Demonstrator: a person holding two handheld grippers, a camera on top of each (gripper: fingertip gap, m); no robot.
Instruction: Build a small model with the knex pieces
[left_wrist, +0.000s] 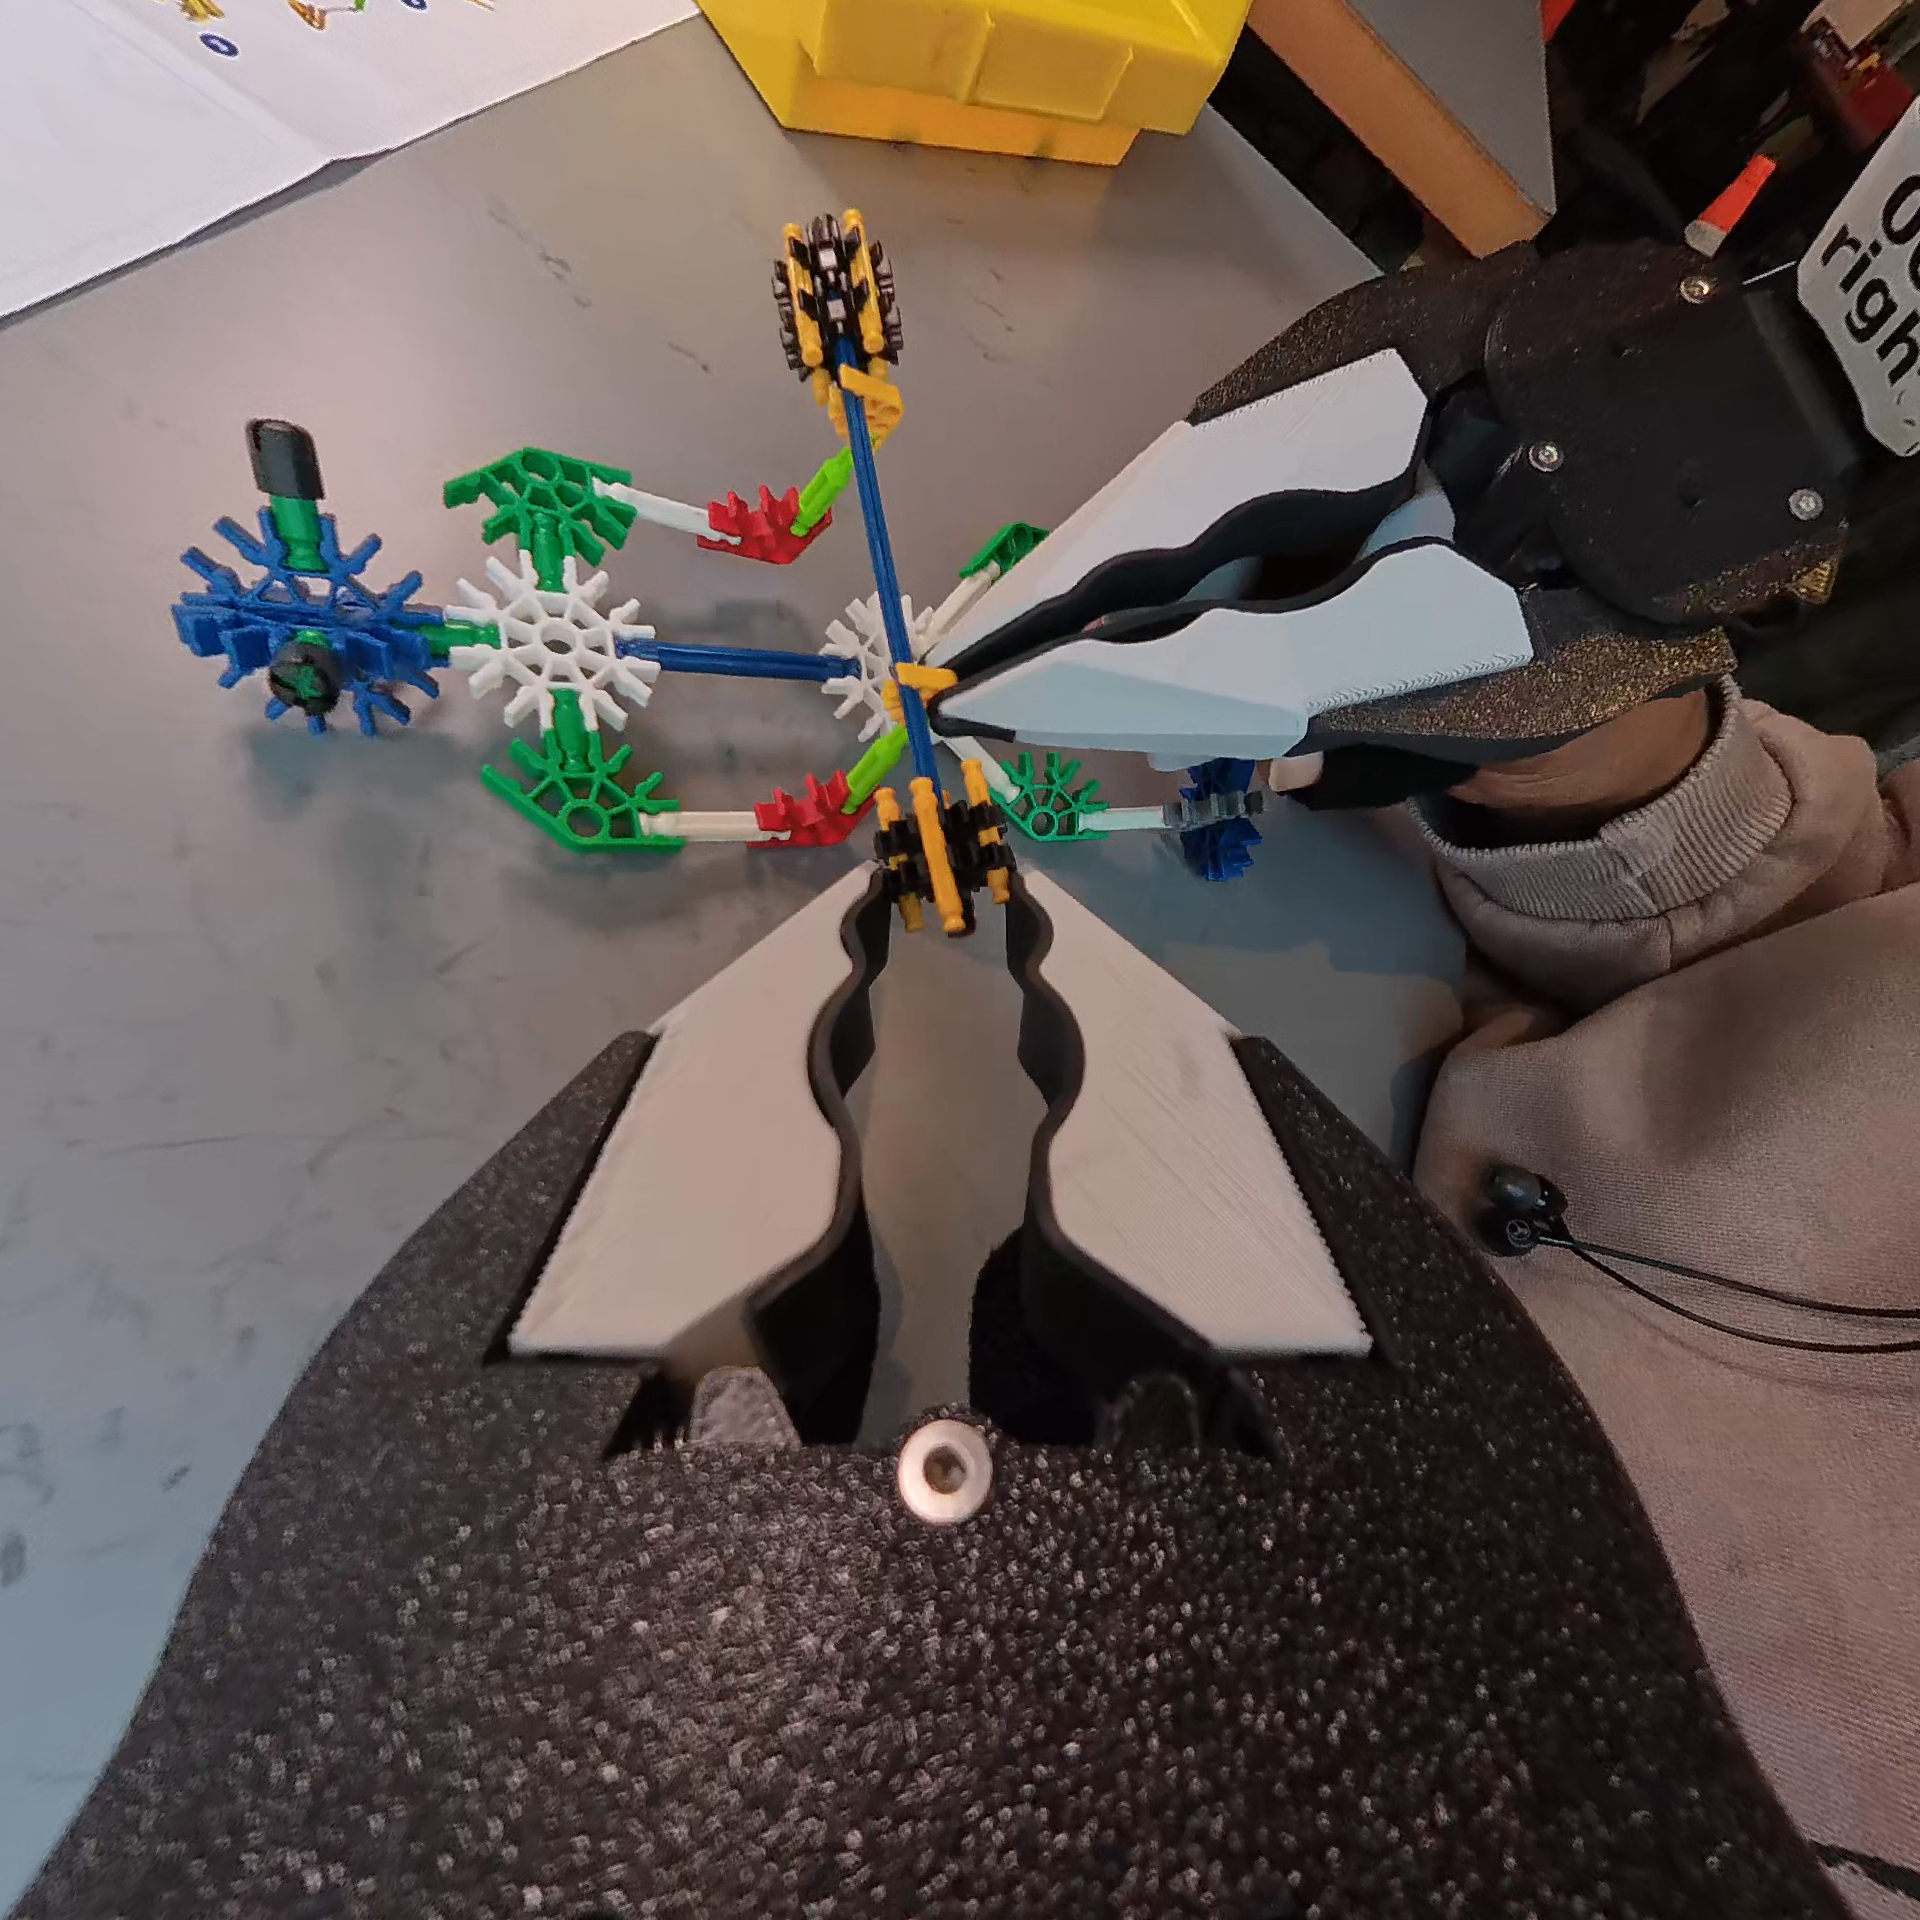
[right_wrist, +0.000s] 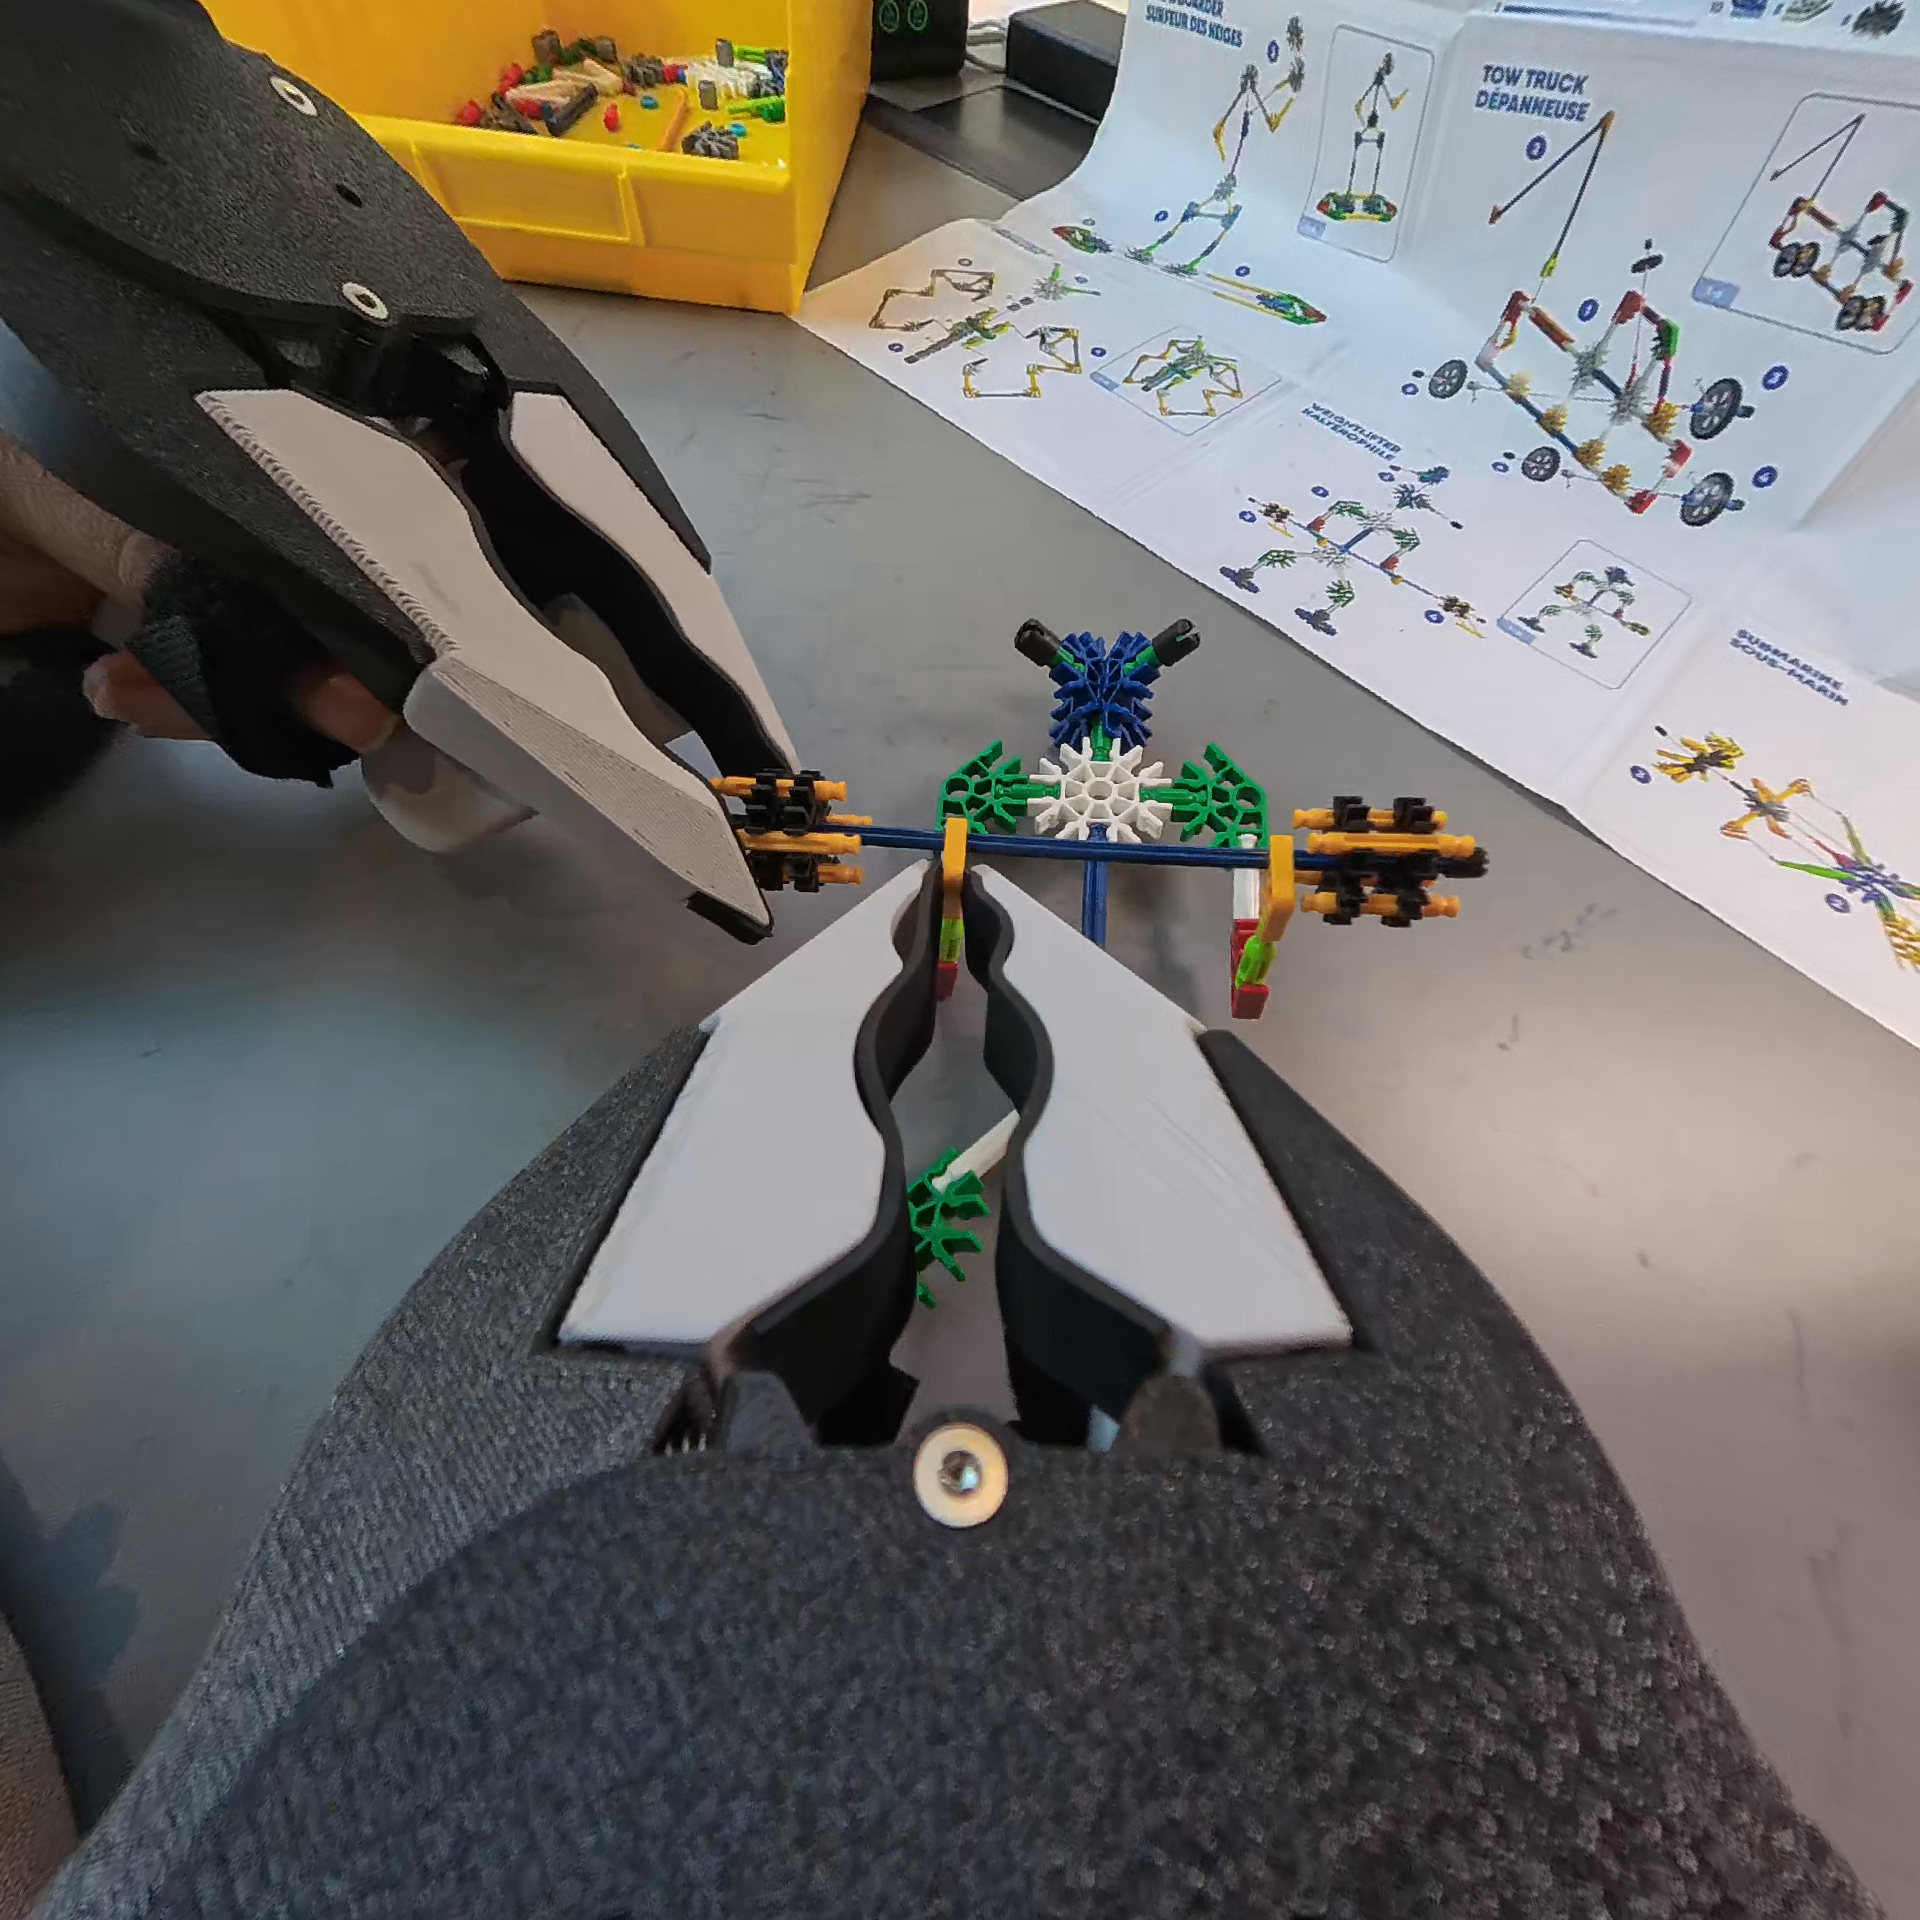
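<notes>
A toy figure of plastic rods and connectors lies on the grey table. It has a blue snowflake head, a white snowflake hub and green and red arms. A long blue rod crosses it, with a black-and-yellow cluster at each end. My left gripper is shut on the near cluster; it also shows in the right wrist view. My right gripper is shut on a yellow clip on the blue rod, and shows in the left wrist view. The far cluster is free.
A yellow bin with several loose pieces stands at the back. A white instruction sheet lies beside the figure. A person's beige sleeve and a dangling earbud are close to my right gripper. The grippers are tip to tip, or close to it. Between my left fingertips and the dangling earbud there is roughly 15 cm.
</notes>
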